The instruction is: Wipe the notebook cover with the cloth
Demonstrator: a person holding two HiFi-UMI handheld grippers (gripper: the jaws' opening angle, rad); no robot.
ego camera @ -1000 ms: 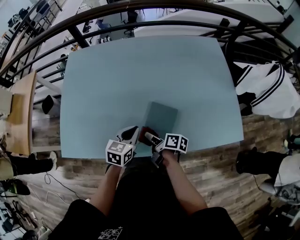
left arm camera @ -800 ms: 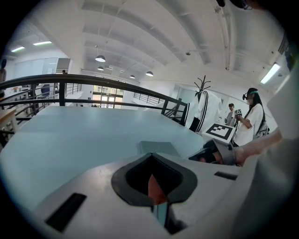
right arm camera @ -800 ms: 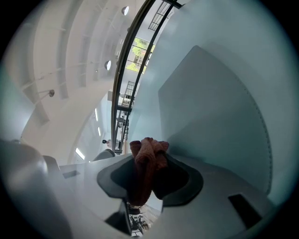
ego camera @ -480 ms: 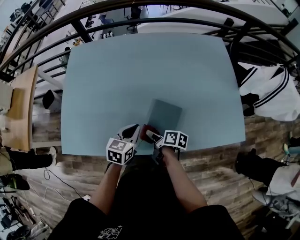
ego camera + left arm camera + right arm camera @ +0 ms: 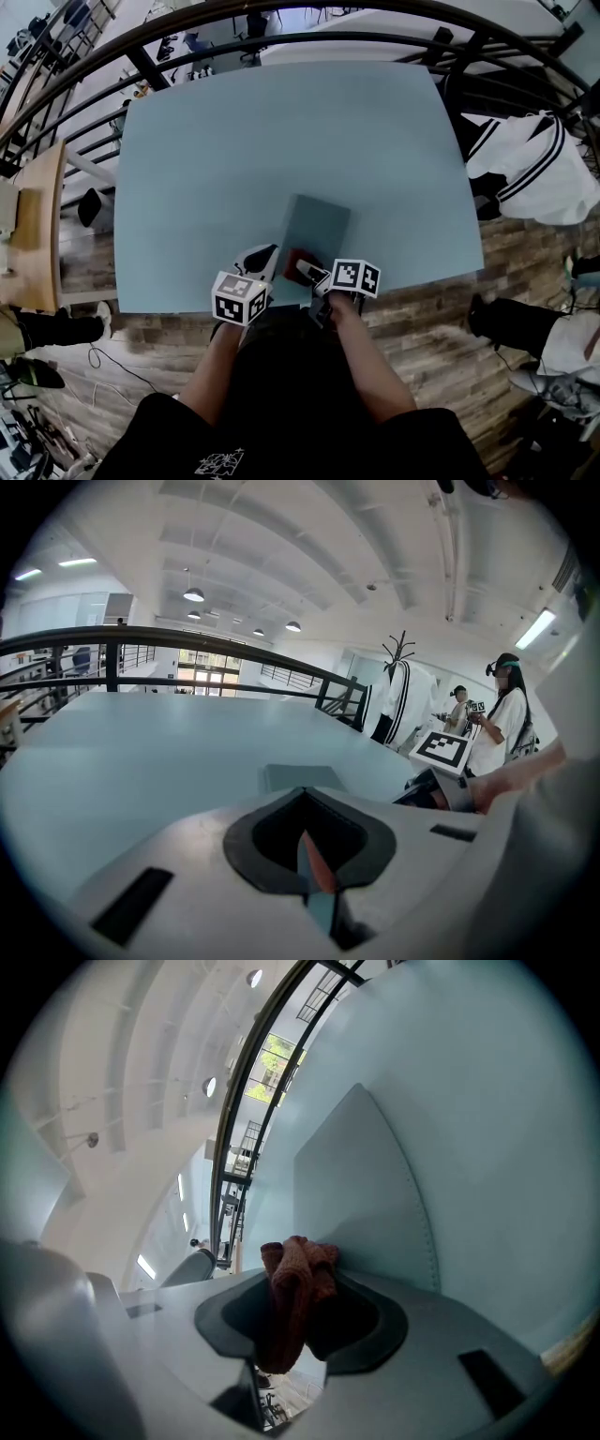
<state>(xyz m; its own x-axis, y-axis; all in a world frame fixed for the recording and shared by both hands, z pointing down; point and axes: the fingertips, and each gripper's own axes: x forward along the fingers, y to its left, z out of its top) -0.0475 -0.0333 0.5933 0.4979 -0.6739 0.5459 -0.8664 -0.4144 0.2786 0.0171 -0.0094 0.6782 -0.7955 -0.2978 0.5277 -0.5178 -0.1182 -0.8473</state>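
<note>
1. Red knit cloth (image 5: 298, 1274) is pinched tight in the right gripper (image 5: 302, 268). Only the right gripper view shows that grip clearly.
2. The left gripper view shows the left gripper (image 5: 307, 841) with its jaws closed together, holding nothing.
3. The grey-blue notebook (image 5: 315, 228) lies flat on the pale blue table (image 5: 234, 141), near the front edge. The cloth is at its near end.
4. A black railing (image 5: 187, 42) curves round the table, and the floor (image 5: 422, 319) is wood.
5. A white jacket with black stripes (image 5: 534, 173) hangs on the right.
6. Only the left gripper view shows 1 person (image 5: 502, 714) standing far off by a coat rack (image 5: 401, 667).
</note>
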